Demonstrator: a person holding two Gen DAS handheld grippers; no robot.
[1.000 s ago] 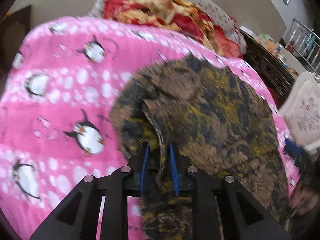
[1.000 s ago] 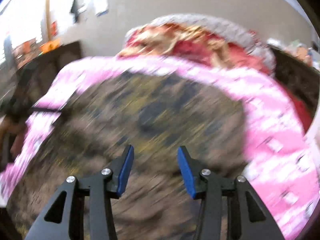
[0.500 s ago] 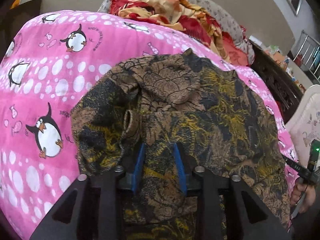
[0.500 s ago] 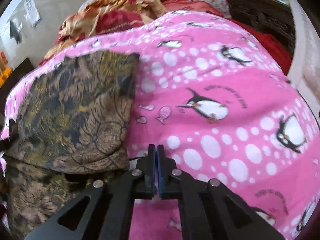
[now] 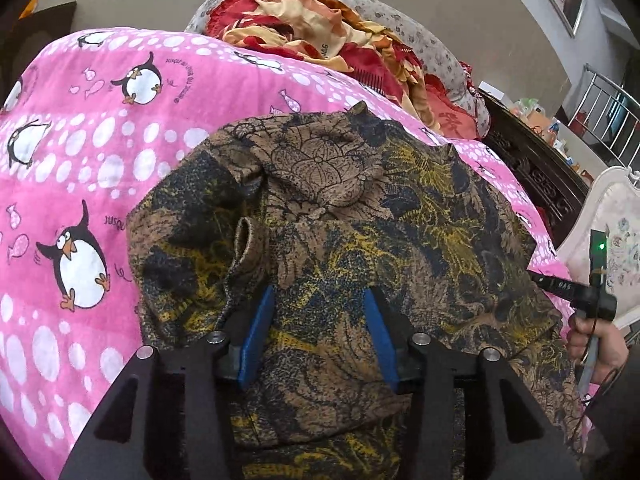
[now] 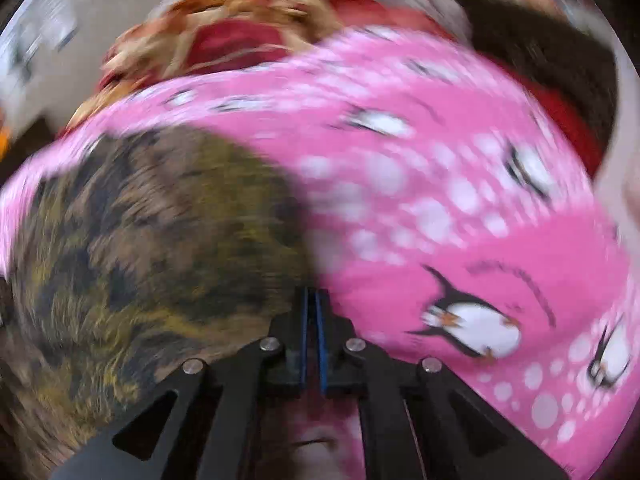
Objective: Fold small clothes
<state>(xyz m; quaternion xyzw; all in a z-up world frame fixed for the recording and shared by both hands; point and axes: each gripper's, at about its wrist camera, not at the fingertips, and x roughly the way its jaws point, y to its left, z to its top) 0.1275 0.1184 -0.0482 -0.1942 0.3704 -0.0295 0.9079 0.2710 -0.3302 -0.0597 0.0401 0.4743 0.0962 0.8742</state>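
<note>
A small brown garment point(image 5: 360, 208) with a yellow and black flower print lies folded on the pink penguin blanket point(image 5: 100, 152). My left gripper point(image 5: 318, 320) hovers low over the garment's near part. Its jaws are opening, the blue pads point(image 5: 256, 332) stand apart and press on nothing, and cloth lies beneath them. A rolled cuff point(image 5: 248, 240) sticks up just left of them. The right wrist view is blurred. My right gripper point(image 6: 312, 328) is shut with nothing between its pads, at the right edge of the garment point(image 6: 152, 240). A person's hand point(image 5: 596, 340) holds that gripper's handle.
A heap of red and yellow bedding point(image 5: 320, 40) lies at the far end of the bed. Dark carved wooden furniture point(image 5: 532, 160), a white padded chair point(image 5: 616, 216) and a metal railing point(image 5: 608, 112) stand to the right. Bare pink blanket point(image 6: 460, 208) stretches right of the garment.
The left jaws let go of the fold of cloth and opened, and the garment now lies flatter. The right gripper shut and swung from over the garment to its right edge.
</note>
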